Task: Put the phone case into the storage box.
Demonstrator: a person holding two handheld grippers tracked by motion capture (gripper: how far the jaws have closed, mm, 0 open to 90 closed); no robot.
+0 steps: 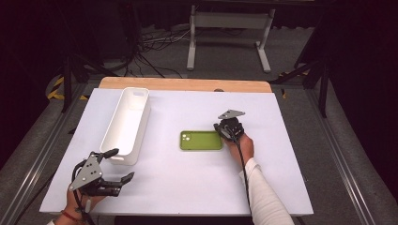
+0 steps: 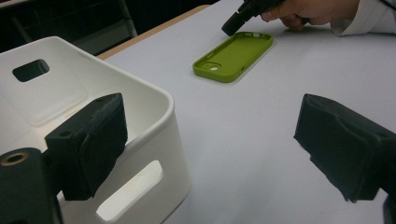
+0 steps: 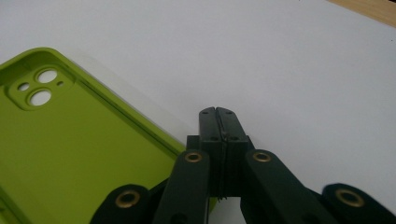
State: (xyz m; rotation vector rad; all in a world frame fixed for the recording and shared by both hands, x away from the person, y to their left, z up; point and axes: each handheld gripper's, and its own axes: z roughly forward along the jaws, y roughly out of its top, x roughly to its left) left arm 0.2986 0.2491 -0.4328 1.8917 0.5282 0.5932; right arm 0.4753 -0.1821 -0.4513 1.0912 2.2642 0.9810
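Observation:
A green phone case (image 1: 201, 140) (image 2: 233, 56) (image 3: 70, 140) lies flat, inside up, in the middle of the white table, its camera cut-outs at the left end. My right gripper (image 1: 220, 129) (image 3: 217, 114) is shut with nothing between its jaws. Its tips point down at the table just off the case's right end, also seen in the left gripper view (image 2: 229, 29). My left gripper (image 1: 119, 165) (image 2: 210, 140) is open and empty at the near left, beside the near end of a white bin (image 1: 141, 123) (image 2: 159, 100).
The long white bin stands empty along the left side, with handle slots in its ends. A white sheet (image 1: 187, 183) covers the table, and a wooden edge (image 1: 185, 84) shows at the far side. A metal stand (image 1: 230, 21) and cables are on the floor beyond.

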